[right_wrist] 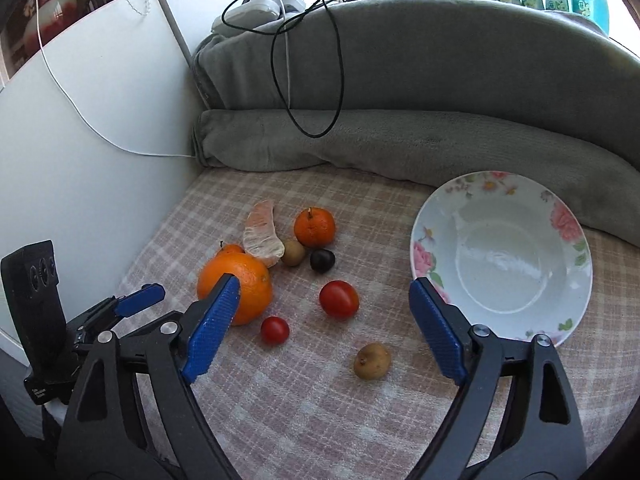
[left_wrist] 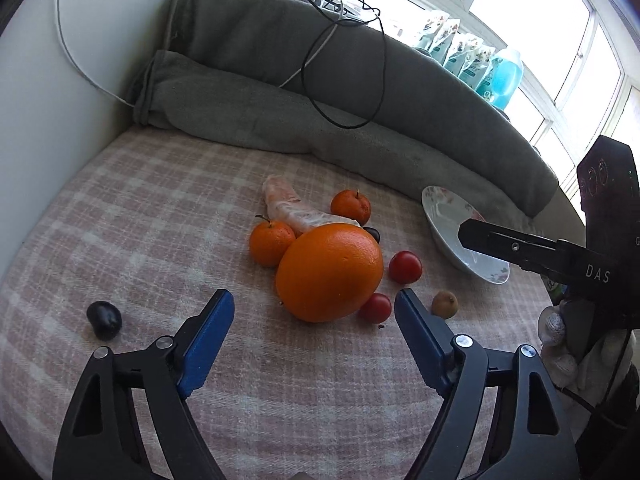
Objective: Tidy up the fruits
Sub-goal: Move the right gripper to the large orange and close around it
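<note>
two pairs of tongs, left [left_wrist: 314, 304] and right [right_wrist: 324, 296], hovering spread and empty over scattered fruit, big orange [left_wrist: 329, 273] nearest, likely lining up grabs for the empty bowl [right_wrist: 560, 320] alongside.

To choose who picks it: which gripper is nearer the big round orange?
Left. The left gripper faces the big round orange closely; the right gripper hangs farther back.
</note>
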{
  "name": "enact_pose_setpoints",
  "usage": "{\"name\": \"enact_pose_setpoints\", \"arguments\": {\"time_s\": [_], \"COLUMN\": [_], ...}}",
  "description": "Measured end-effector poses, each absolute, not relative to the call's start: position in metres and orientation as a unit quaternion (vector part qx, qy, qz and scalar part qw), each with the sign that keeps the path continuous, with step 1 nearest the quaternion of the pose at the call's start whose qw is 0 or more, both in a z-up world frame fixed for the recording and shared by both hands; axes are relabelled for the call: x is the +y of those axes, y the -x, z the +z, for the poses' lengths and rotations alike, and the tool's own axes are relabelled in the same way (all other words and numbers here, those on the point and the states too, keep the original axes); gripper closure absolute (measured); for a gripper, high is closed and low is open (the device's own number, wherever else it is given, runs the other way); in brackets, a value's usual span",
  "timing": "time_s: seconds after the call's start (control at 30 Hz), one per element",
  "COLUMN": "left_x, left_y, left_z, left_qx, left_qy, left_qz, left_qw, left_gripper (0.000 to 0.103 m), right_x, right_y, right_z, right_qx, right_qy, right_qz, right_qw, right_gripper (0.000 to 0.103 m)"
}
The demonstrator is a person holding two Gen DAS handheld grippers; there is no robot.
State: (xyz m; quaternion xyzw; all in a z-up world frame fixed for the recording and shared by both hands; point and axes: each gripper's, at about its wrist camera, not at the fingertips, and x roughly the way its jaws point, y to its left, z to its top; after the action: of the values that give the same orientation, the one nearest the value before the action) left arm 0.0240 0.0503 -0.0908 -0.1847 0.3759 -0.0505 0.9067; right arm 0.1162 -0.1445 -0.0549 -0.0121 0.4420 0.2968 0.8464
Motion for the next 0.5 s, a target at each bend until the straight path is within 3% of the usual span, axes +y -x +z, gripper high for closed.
{"name": "enact_pose_setpoints", "arguments": {"time_s": [0.17,0.5], "left_x": [0.052,0.055], "left_y": [-0.029,-0.036], "left_z": [-0.099,-0.11], "left_qx": [0.386,0.396], "left_qy": [0.201,0.223], "left_qz": [-0.065,-0.082], "left_qw": [0.898,0.887], "left_gripper": [0.028,0.036], "right_x": [-0.128,-0.099], "right_y": [-0.124,-0.129], "right_z": [-0.071,-0.09], "right_qx": [0.481,0.511], "right_qy": [-0.011,-0.019], "right_qz": [0.327,0.356], "right_qw": [0.813,0.783], "right_gripper": [0.025,0.026]}}
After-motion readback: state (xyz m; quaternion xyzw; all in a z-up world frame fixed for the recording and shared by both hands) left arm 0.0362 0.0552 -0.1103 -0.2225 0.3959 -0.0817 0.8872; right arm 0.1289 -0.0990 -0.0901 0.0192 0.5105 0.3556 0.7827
